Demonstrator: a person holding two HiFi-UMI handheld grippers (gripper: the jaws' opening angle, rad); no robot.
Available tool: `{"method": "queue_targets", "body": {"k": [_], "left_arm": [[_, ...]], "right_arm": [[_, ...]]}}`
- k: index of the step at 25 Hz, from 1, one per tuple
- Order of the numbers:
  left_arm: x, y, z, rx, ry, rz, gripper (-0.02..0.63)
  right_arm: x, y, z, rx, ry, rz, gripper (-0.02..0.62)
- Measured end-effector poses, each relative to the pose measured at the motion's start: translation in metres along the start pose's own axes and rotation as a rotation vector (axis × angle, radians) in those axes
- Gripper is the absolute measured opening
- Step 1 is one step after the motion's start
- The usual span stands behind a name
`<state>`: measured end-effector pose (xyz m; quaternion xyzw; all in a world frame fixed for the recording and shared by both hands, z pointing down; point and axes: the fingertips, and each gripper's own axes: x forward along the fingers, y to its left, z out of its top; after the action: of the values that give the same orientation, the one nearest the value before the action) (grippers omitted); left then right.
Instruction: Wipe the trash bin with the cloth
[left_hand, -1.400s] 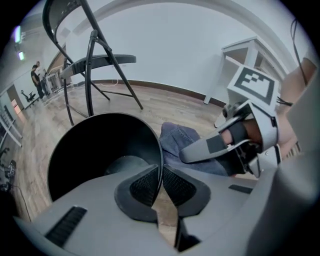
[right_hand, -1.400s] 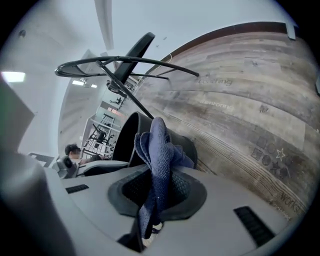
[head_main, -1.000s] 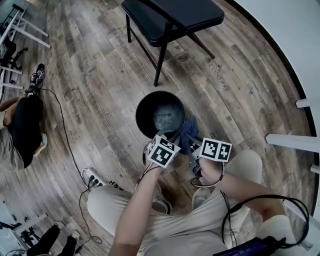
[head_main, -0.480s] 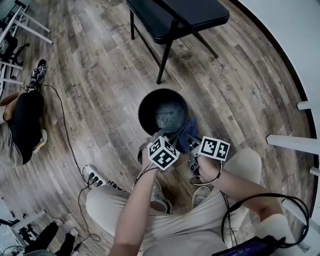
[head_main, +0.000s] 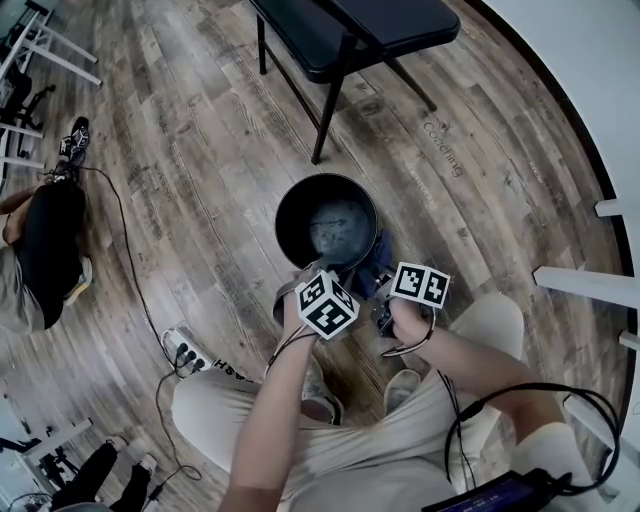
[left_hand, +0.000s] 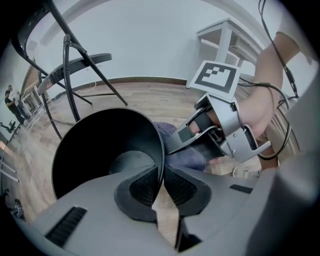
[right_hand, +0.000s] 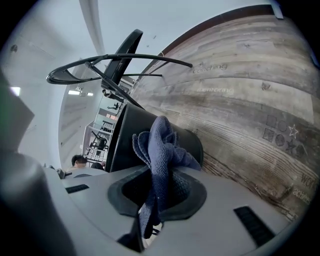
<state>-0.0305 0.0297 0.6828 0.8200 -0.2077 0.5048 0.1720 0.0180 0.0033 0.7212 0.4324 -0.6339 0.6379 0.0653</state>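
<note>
A black round trash bin (head_main: 284, 206) stands on the wood floor in front of my knees. My left gripper (head_main: 318, 270) pinches the bin's near rim (left_hand: 161, 150): one pad is inside, one outside, and the jaws are closing on it. The right gripper (head_main: 380, 292) is shut on a bunched blue cloth (head_main: 376, 256). It holds the cloth against the bin's outer right side. In the right gripper view the cloth (right_hand: 160, 147) stands up out of the jaws (right_hand: 160, 192) in front of the bin's wall (right_hand: 125, 137). The left gripper view shows the right gripper (left_hand: 186, 137) beside the bin (left_hand: 95, 145).
A black folding chair (head_main: 340, 40) stands just beyond the bin. A power strip (head_main: 182, 352) and its cable lie on the floor at my left. A person (head_main: 40, 250) sits at the far left. White furniture legs (head_main: 590, 285) and a white wall are at the right.
The right gripper and the cloth have moved a little up along the bin's side. The bin has shifted slightly. The left gripper stays at the rim.
</note>
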Motion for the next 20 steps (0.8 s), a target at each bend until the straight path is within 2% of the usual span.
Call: {"method": "queue_targets", "body": {"k": [10, 16, 20], "left_arm": [[0.002, -0.001, 0.006, -0.012, -0.002, -0.001, 0.041], [0.002, 0.000, 0.007, -0.010, -0.004, 0.007, 0.041], [0.003, 0.000, 0.007, -0.006, -0.010, 0.015, 0.041]], "right_arm": [[0.039, -0.046, -0.005, 0.031, 0.002, -0.033, 0.055], [0.063, -0.079, -0.004, 0.105, -0.015, -0.002, 0.055], [0.079, -0.099, -0.005, 0.102, 0.001, -0.043, 0.055]]}}
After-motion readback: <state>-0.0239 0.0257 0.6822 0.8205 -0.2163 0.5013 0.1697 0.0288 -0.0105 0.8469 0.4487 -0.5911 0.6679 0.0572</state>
